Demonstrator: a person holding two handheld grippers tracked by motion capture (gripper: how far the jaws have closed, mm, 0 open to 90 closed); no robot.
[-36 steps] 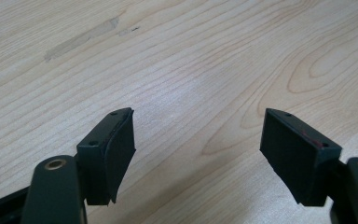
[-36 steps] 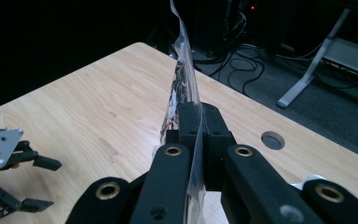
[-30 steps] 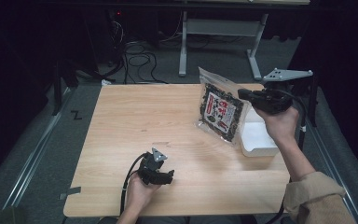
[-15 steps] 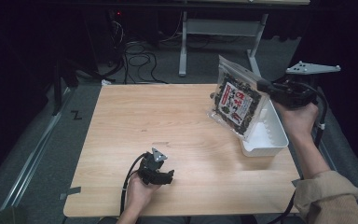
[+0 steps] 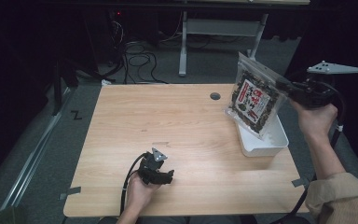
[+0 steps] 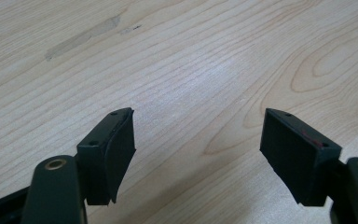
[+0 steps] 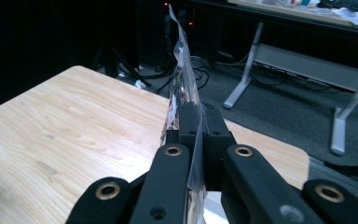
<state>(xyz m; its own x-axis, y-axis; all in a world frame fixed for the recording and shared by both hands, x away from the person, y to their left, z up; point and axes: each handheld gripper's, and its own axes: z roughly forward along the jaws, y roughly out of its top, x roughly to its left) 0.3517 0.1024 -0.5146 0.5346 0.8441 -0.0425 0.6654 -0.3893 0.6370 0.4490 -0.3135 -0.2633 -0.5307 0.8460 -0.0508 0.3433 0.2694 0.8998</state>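
Note:
A clear snack bag point(image 5: 254, 99) with a red and white label and dark contents hangs in the air above a white tray point(image 5: 261, 140) at the table's right edge. My right gripper point(image 5: 284, 87) is shut on the bag's upper right edge. Seen edge-on in the right gripper view, the bag's plastic point(image 7: 182, 88) rises from between the closed jaws. My left gripper point(image 5: 164, 175) rests low near the table's front edge, held in a hand. Its jaws stand wide apart over bare wood in the left gripper view, with my left gripper point(image 6: 198, 144) holding nothing.
The wooden table point(image 5: 168, 121) has a round cable hole point(image 5: 215, 96) near its back edge. Tape marks point(image 5: 70, 192) sit at the front corners. Behind the table stand a desk frame point(image 5: 223, 28) and loose cables point(image 5: 135, 51) on the floor.
My right gripper has carried the bag to the right and upward, off the tabletop to above the white tray. The left gripper has stayed in place.

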